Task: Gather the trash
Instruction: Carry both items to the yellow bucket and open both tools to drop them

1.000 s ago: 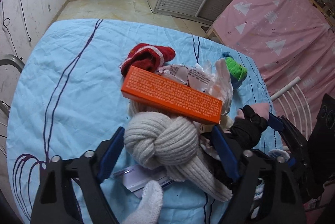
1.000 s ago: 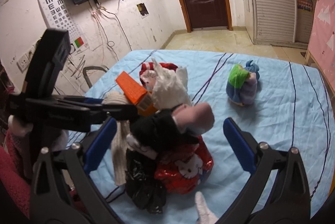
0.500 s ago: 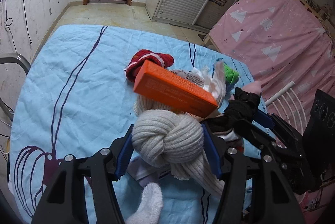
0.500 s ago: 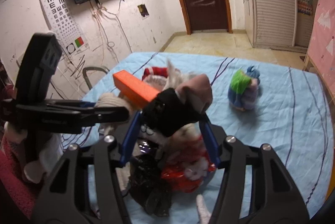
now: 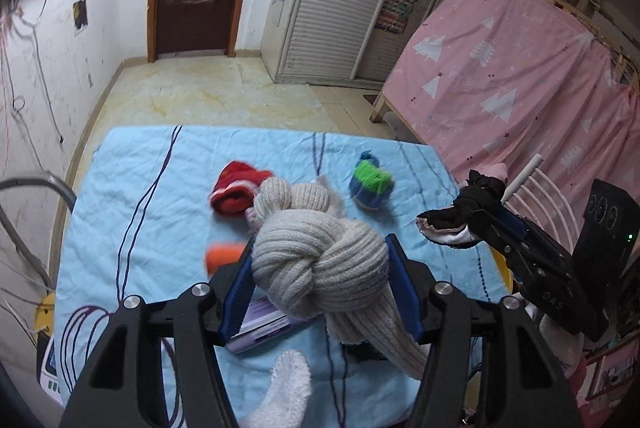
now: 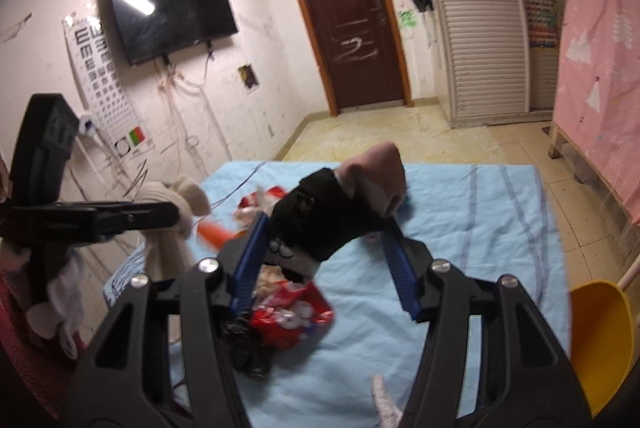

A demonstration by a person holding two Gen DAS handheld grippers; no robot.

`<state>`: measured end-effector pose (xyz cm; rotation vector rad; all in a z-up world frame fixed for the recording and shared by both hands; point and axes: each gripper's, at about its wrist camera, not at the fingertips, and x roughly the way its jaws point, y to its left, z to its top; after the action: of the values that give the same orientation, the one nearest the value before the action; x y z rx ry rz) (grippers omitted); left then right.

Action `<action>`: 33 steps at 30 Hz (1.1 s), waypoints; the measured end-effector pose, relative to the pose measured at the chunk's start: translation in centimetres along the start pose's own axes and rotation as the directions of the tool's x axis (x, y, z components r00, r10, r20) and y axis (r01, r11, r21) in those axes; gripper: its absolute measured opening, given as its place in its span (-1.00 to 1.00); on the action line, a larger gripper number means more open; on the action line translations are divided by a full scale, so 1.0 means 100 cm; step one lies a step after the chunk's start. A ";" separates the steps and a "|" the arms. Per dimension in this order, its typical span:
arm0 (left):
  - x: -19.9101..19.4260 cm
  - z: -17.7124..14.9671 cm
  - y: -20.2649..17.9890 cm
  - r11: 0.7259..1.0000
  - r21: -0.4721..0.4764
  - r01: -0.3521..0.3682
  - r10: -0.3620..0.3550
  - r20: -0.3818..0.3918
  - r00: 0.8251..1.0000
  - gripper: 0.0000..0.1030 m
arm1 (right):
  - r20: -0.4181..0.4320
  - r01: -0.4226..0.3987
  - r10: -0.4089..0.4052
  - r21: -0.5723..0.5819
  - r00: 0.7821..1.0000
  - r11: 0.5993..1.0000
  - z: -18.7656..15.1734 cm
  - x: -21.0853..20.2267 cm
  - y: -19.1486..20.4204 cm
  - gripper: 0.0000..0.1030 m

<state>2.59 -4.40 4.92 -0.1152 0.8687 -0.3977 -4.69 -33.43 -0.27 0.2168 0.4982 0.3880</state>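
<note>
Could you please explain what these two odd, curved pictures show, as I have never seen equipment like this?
No robot: a person holds a two-finger claw in each hand, each carrying a wide-angle camera looking along its fingers. One picture comes from the left claw, shut on a knotted beige knit bundle. The other comes from the right claw, shut on a black and pink sock bundle. Below lies a table with a light blue cloth, holding a red sock, a green and blue bundle, an orange box and a red printed wrapper.

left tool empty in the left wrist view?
No: the left tool is clamped on a knotted beige ribbed-knit sock bundle, with both blue pads pressing its sides.
</note>
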 end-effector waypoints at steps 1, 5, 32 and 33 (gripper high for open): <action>0.001 0.002 -0.006 1.000 0.013 0.002 -0.002 0.002 1.000 0.02 | 0.014 0.013 -0.013 0.013 1.000 1.000 -0.001 -0.006 -0.008 0.07; 0.005 0.013 -0.042 0.996 0.083 0.023 -0.024 0.005 1.000 0.02 | 0.043 0.080 -0.082 0.057 0.996 0.995 -0.004 -0.028 -0.041 0.07; 0.146 0.033 -0.291 0.915 0.314 0.252 -0.235 -0.092 0.968 0.03 | -0.153 0.532 -0.510 0.211 0.847 0.820 -0.083 -0.085 -0.226 0.48; 0.154 0.033 -0.299 0.913 0.322 0.251 -0.231 -0.098 0.968 0.06 | -0.152 0.536 -0.514 0.218 0.844 0.816 -0.085 -0.087 -0.228 0.52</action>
<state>5.22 -38.03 3.68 0.1038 0.8349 -0.7783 -8.94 -56.71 -10.58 0.2989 0.6700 -0.2167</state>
